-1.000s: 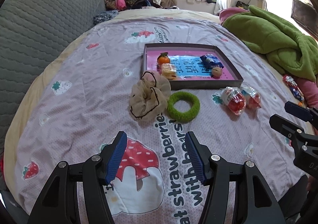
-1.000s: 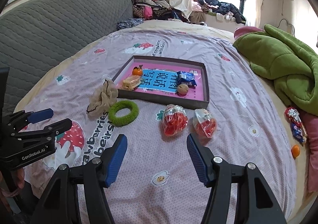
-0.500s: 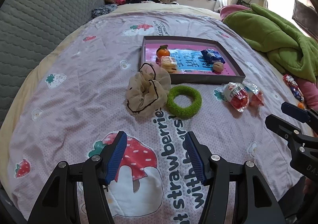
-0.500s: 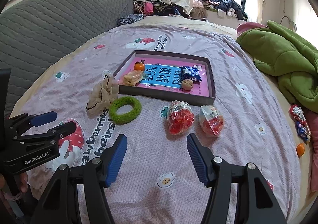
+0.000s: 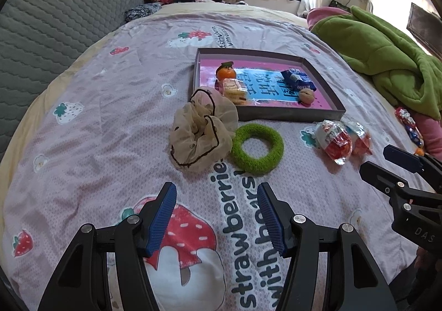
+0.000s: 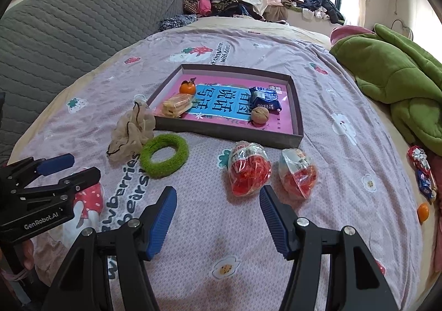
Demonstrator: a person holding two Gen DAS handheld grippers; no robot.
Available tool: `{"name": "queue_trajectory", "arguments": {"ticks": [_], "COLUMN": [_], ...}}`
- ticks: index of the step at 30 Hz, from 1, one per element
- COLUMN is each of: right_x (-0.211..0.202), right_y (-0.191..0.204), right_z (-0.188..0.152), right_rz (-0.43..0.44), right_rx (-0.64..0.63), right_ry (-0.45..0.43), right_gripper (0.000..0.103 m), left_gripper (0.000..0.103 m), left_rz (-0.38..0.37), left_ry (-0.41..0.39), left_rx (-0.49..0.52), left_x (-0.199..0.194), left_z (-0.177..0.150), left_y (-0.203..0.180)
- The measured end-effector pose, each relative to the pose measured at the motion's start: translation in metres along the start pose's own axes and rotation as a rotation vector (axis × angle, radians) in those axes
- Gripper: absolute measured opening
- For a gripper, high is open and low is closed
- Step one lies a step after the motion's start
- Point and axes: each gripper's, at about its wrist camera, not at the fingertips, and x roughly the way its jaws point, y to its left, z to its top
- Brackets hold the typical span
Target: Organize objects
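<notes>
A shallow grey tray (image 5: pixel 290 115) (image 6: pixel 229 133) with a pink and blue floor lies mid-bed, holding a small orange (image 5: pixel 226 72), a wrapped cake (image 5: pixel 234 89), a blue packet (image 5: pixel 297 79) and a walnut (image 5: pixel 306 96). In front of it lie a beige scrunchie (image 5: pixel 200 134) (image 6: pixel 132 131), a green ring scrunchie (image 5: pixel 257 148) (image 6: pixel 164 156) and two clear packets of red sweets (image 6: pixel 248 169) (image 6: pixel 298 173). My left gripper (image 5: pixel 216 203) hovers open just short of the scrunchies. Just short of the sweet packets, my right gripper (image 6: pixel 216 203) is open and empty.
The pink strawberry-print bedspread (image 5: pixel 96 123) covers the bed. A grey quilted headboard (image 5: pixel 55 24) stands left, a green blanket (image 5: pixel 386 57) lies right, clothes are piled at the far end. Wrapped sweets (image 6: pixel 422 170) and a small orange (image 6: pixel 423 211) lie by the right edge.
Both grippers have come forward and down toward the objects, which now look larger and nearer. Both stay open; no object has moved.
</notes>
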Motion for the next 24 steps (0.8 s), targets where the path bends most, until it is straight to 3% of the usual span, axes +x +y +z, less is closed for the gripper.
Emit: {"name": "queue_trajectory", "arguments": {"ticks": [24], "right_x": [0.074], "right_y": [-0.016], "right_z": [0.021], "right_rz": [-0.054], "right_rx": [-0.032], "right_ry": [0.083], "right_gripper": [0.062], "left_gripper": [0.063], "left_rz": [0.025], "left_ry": [0.042], "left_rx": [-0.019], "left_x": [0.057], "left_z": [0.035], "left_y": [0.012]}}
